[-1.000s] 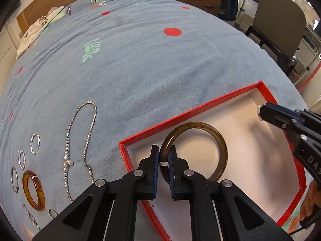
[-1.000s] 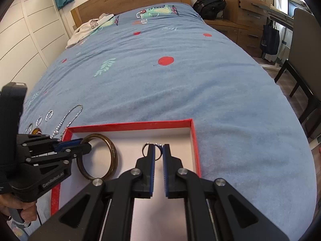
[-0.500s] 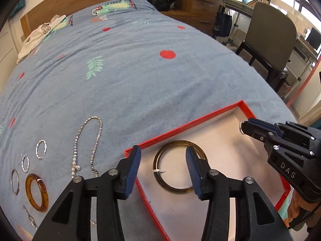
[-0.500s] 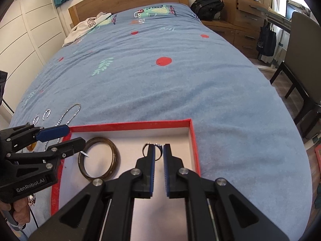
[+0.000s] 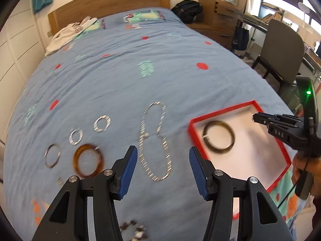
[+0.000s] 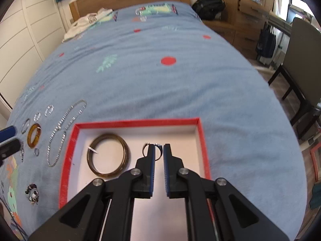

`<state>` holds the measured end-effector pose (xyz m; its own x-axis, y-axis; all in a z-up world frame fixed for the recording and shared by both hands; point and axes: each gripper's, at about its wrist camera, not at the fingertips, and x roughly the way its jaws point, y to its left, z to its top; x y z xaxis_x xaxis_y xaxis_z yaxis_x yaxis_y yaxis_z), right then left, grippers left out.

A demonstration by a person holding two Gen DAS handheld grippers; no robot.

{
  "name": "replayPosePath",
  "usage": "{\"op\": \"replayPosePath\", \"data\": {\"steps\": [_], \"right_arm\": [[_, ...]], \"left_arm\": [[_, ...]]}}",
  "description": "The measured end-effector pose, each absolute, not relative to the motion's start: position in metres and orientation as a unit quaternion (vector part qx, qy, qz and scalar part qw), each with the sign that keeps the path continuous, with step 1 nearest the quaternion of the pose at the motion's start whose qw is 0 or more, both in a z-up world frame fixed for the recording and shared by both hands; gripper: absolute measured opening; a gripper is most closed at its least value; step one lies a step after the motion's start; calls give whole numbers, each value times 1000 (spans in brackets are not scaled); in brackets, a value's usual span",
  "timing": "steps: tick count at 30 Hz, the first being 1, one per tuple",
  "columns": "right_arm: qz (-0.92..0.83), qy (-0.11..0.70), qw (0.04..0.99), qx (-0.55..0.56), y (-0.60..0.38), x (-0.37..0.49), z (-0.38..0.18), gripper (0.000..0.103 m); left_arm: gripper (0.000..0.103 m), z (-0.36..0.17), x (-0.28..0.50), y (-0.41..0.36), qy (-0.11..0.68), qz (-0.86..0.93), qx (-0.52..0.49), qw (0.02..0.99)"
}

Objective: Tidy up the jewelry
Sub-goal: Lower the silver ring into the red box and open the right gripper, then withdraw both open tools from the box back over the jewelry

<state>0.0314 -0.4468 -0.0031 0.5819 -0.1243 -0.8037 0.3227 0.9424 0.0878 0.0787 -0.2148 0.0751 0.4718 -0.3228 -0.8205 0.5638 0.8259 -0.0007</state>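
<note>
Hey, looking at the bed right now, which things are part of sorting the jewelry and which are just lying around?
Part of the job:
- red tray
- dark bangle in the tray
- small ring at the right gripper
- silver chain
- amber bangle
- silver hoops
- left gripper, open

Just lying about:
- white garment
- black backpack
- chair

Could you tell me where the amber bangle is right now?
The amber bangle lies on the blue bedspread, left of the silver chain, beside a silver hoop.
</note>
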Motion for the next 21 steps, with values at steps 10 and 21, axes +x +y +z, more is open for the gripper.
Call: {"op": "replayPosePath", "data": {"steps": [10,21], "right_arm": [[-145,449,867,162,-463,33,-9,52],[-186,439,873,98,-470,22,5,61]], "left_arm": [[53,64,88,-159,464,-217,113,851],[54,56,89,-158,475,-215,103,847]]}}
